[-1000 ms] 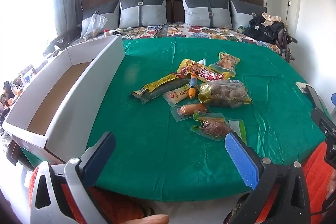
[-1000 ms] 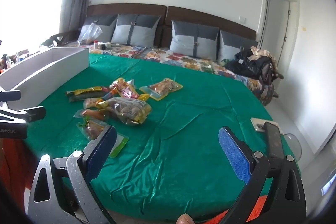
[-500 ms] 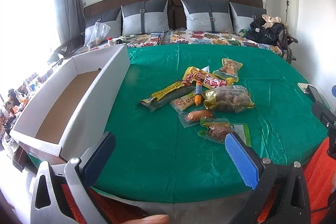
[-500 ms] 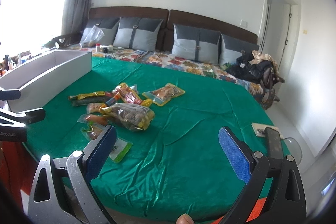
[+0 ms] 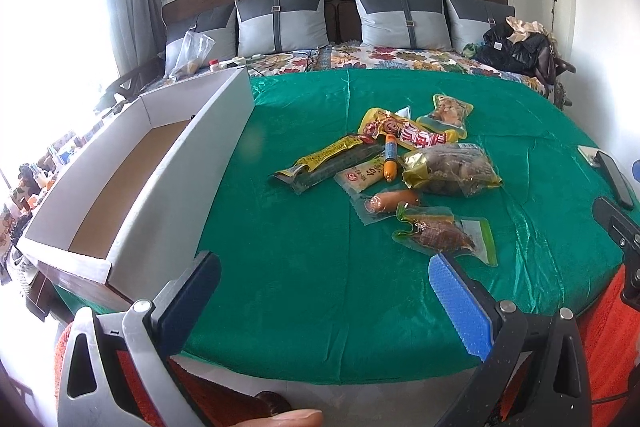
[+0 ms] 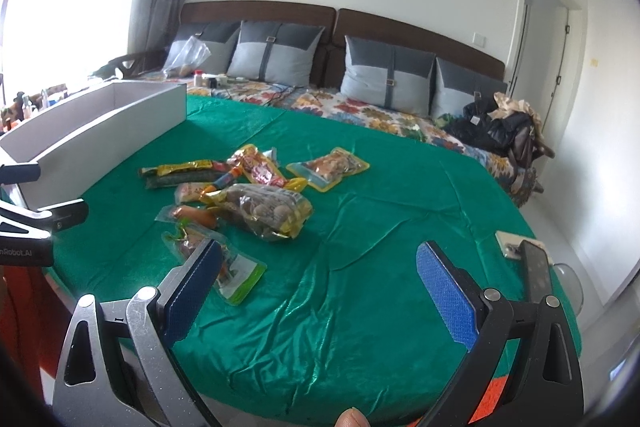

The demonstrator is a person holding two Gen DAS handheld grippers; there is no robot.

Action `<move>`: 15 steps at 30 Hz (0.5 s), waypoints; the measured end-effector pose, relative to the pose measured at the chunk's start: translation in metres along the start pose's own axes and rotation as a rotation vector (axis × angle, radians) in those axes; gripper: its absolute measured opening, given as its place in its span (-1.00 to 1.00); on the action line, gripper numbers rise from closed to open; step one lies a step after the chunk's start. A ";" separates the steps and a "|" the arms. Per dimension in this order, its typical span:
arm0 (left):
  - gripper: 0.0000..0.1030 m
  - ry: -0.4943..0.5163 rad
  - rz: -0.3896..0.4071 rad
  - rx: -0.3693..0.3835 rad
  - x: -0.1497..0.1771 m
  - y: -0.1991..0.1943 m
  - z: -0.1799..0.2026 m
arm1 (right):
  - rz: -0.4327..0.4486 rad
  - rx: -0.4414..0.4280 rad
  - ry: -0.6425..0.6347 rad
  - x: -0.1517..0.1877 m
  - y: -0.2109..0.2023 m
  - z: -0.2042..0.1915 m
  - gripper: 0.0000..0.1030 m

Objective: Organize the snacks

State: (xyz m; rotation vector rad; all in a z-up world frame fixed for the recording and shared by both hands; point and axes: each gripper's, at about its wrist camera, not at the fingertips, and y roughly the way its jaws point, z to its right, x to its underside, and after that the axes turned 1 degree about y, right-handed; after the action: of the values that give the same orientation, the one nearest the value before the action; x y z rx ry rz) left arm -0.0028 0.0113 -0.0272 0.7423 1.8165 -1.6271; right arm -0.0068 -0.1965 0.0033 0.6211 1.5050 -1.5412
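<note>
Both tools stand with their blue-padded jaws wide apart and nothing between them: the left tool hangs over the near edge of the green cloth, and the right tool does the same further right, over a rumpled stretch of that cloth. At far left lies a long white cardboard box, open on top with a brown floor, resting along the cloth's left side. Well apart from it, near the middle, the snacks lie in a loose heap: a long dark packet with a yellow label, a pale flat sachet, a small orange sausage stick, a red and yellow packet, a vacuum-packed sausage, a clear bag of brown lumps, a yellow-edged pouch furthest back, and nearest the left tool a green-edged pouch of dark meat. At the right edge lies a dark phone. Grey pillows line the headboard.
</note>
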 end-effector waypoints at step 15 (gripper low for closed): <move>0.99 0.024 0.016 0.034 0.003 0.009 0.012 | -0.027 0.030 -0.011 0.009 0.011 0.003 0.93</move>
State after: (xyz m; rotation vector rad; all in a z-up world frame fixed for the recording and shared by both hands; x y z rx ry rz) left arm 0.0028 0.0001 -0.0367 0.7928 1.7994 -1.6488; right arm -0.0013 -0.2005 -0.0096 0.6110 1.4898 -1.5877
